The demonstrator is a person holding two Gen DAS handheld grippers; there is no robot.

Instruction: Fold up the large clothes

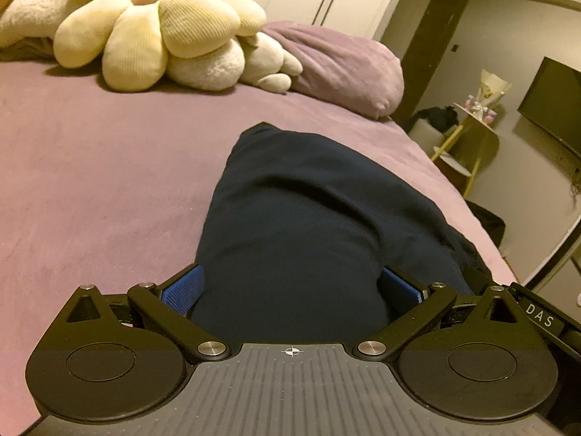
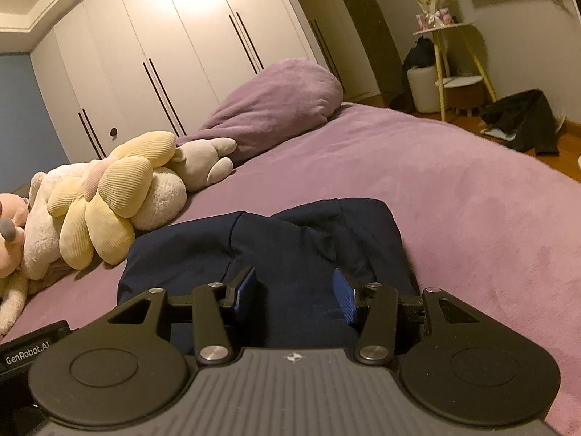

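Fabric of the navy garment (image 1: 301, 218), soft, matte and bunched, lies on the plush purple bedspread (image 1: 90, 181). Left gripper (image 1: 292, 290) and right gripper (image 2: 295, 292) both stand spread, cloth filling each gap. Ribbed flower cushion (image 2: 105, 196) lies near; bare bedspread extends rightward.

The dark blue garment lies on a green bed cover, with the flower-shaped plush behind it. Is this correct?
Not quite: the bed cover is purple, not green, as the right wrist view shows. The dark blue garment does lie on it, with the flower-shaped plush behind.
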